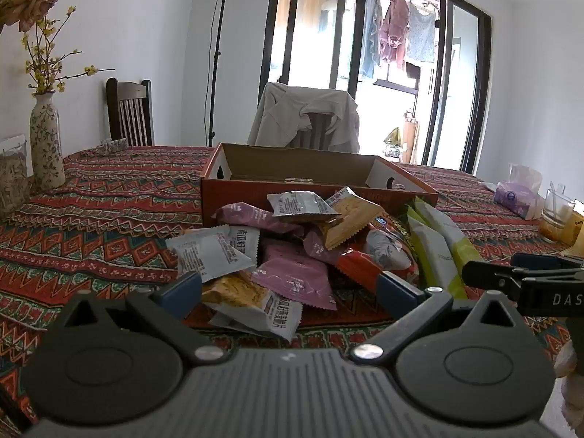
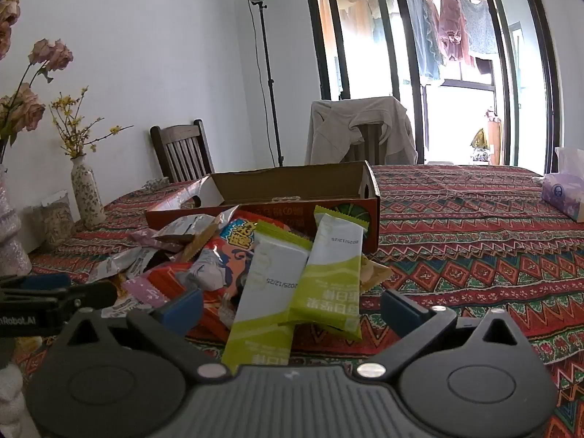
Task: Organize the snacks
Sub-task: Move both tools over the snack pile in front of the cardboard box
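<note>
Left wrist view: left gripper [image 1: 292, 288] wide open, holding nothing, low over the snack pile [image 1: 292, 248], which lies just in front of the empty cardboard box [image 1: 314, 171]. Right wrist view: right gripper [image 2: 292, 303] also open w/ two green packets [image 2: 328, 273] between its fingers, in front of the box. Risk: packets overlap, so closing could pinch two at once or drag the loose pile.

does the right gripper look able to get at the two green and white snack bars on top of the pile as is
Probably yes. The right gripper has its jaws open, and the two green and white snack bars lie on top of the pile right between them, with nothing covering them. The open red cardboard box sits behind, out of the way.
</note>
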